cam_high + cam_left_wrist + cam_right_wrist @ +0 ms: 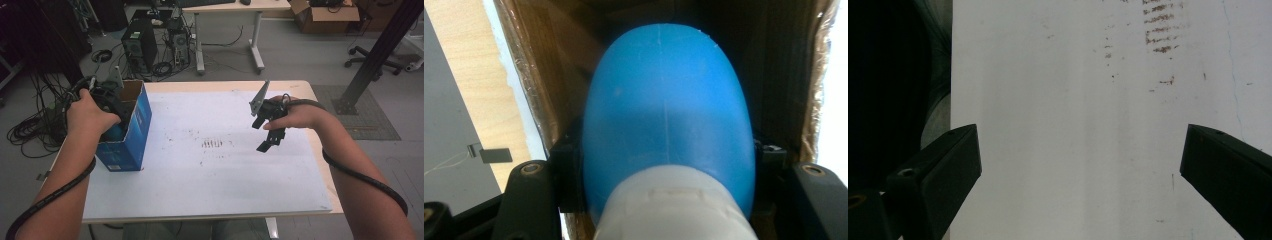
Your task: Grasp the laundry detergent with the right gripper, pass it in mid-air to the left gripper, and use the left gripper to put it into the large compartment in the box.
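At table's left edge: blue carton (131, 131), upright, top open, brown inside.
Left gripper (111, 107): lowered into the carton's mouth by the left hand (87, 116); jaws clamped on either side of a blue rounded object (669, 120).
Blue rounded object: inside the carton; pale grey collar at its near end.
Right gripper (270, 131): held above the white tabletop (210, 175), jaws wide apart, nothing between them.
Tabletop: reddish-brown smudges (212, 144) near its middle.

Nothing here can be read. The blue box (131, 131) carries a small pale patch low on its side, too blurred to make out. The brown marks on the table (215, 144) are smudges, not writing.
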A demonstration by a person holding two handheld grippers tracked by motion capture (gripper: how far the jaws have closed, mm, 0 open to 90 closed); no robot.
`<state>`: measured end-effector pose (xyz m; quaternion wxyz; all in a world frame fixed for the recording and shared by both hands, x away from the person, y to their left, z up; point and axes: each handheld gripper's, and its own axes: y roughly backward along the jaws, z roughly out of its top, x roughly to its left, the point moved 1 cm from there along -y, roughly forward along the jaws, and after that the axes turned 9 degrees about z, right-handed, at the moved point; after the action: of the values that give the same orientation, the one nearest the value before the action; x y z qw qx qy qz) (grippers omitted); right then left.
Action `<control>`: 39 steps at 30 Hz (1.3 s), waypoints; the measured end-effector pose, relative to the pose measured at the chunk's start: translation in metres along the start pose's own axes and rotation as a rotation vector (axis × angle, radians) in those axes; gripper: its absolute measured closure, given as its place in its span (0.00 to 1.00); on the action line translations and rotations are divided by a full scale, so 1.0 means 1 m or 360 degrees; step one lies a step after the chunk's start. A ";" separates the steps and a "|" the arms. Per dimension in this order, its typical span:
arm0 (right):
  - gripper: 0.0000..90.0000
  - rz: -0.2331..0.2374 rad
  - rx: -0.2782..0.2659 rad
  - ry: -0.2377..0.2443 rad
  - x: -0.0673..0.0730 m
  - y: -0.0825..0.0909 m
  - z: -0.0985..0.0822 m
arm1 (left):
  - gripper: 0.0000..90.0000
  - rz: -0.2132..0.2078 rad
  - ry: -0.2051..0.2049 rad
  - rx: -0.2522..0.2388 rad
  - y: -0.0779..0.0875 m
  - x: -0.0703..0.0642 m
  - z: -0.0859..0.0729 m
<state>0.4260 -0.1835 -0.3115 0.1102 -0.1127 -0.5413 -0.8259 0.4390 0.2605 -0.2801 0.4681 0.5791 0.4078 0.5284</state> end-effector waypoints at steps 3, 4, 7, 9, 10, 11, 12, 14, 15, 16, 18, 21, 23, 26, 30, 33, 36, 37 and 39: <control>0.03 0.0000 0.0001 -0.0004 0.000 0.000 -0.001 | 0.42 0.0005 0.0008 0.0001 -0.002 0.000 0.000; 0.03 -0.0001 0.0000 -0.0004 0.000 0.000 -0.001 | 0.42 0.0006 0.0009 0.0001 -0.003 -0.001 0.000; 0.03 0.0002 0.0002 -0.0006 0.000 0.000 0.000 | 0.42 0.0013 0.0007 0.0003 -0.004 -0.002 0.000; 0.03 0.0002 0.0000 -0.0005 0.000 0.000 0.000 | 0.42 0.0008 0.0007 0.0016 -0.007 -0.002 0.000; 0.03 0.0000 0.0003 0.0002 0.000 0.000 0.001 | 0.42 0.0004 0.0008 0.0019 -0.008 -0.002 0.000; 0.03 -0.0002 0.0002 0.0002 0.001 0.000 0.001 | 0.42 -0.0001 0.0008 0.0021 -0.009 -0.002 0.000; 0.03 -0.0001 0.0000 0.0001 0.001 0.000 0.001 | 0.42 -0.0004 0.0009 0.0020 -0.010 -0.002 0.000; 0.03 -0.0002 0.0002 0.0002 0.001 0.000 0.001 | 0.42 -0.0012 0.0011 0.0021 -0.012 -0.001 -0.001; 0.03 -0.0003 -0.0001 -0.0001 0.001 0.000 0.001 | 0.42 -0.0014 0.0015 0.0017 -0.013 -0.001 -0.001; 0.03 -0.0001 0.0001 -0.0014 0.001 0.000 0.001 | 0.42 -0.0017 0.0018 0.0014 -0.013 -0.001 -0.001; 0.03 0.0001 0.0002 -0.0012 0.001 0.000 0.001 | 0.42 -0.0019 0.0017 0.0015 -0.013 0.000 -0.002; 0.03 0.0003 0.0001 -0.0012 0.001 -0.001 0.001 | 0.42 -0.0024 0.0017 0.0015 -0.014 0.000 -0.002; 0.03 0.0006 0.0003 -0.0013 0.001 -0.002 0.001 | 0.42 -0.0027 0.0020 0.0007 -0.015 0.001 -0.002; 0.03 0.0007 0.0005 -0.0010 0.001 -0.003 0.001 | 0.42 -0.0033 0.0021 0.0012 -0.015 0.001 -0.002; 0.03 0.0002 -0.0004 -0.0014 0.001 -0.002 0.001 | 0.42 -0.0035 0.0024 0.0006 -0.016 0.002 -0.003; 0.03 -0.0001 -0.0005 -0.0014 0.001 -0.001 0.001 | 0.41 -0.0046 0.0022 0.0018 -0.016 0.002 -0.002; 0.03 -0.0004 -0.0009 -0.0003 0.001 -0.001 0.001 | 0.39 -0.0054 0.0013 0.0023 -0.019 0.000 -0.001; 0.03 -0.0002 -0.0007 -0.0009 0.002 -0.001 0.001 | 0.38 -0.0057 0.0014 0.0023 -0.019 0.000 -0.001; 0.03 -0.0003 -0.0004 -0.0010 0.002 -0.001 0.000 | 0.37 -0.0058 0.0014 0.0013 -0.019 -0.001 0.000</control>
<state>0.4238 -0.1832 -0.3119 0.1075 -0.1149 -0.5407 -0.8264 0.4390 0.2639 -0.2985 0.4734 0.5712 0.4225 0.5206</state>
